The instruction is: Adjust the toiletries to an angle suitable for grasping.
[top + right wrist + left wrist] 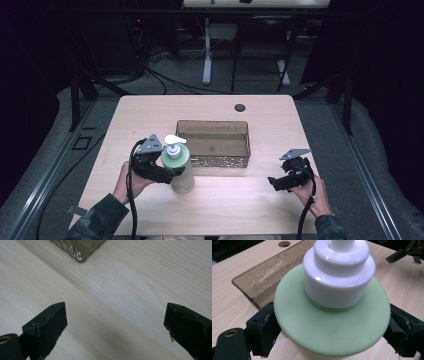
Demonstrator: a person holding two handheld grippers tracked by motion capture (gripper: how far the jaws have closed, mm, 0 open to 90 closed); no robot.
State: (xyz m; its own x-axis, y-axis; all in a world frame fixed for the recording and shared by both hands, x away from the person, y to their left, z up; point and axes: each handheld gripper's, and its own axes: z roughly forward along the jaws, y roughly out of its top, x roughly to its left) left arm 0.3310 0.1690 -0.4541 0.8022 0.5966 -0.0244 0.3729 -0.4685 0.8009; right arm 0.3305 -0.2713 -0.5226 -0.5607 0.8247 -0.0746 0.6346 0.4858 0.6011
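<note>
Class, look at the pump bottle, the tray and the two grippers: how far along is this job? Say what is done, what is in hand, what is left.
Done: the left gripper has clamped the green pump bottle on both sides. In hand: the bottle is held upright at the tray's near left corner, outside it. Left: probably setting it into the tray, which holds nothing yet. The right gripper waits open over bare table.

A pale wooden table (150,107) with a round cable hole (240,107) near its far edge bears a smoky translucent tray (214,159) at centre. A green pump bottle (181,167) stands upright just beyond the left gripper's fingers (263,327), beside the tray's near corner.
</note>
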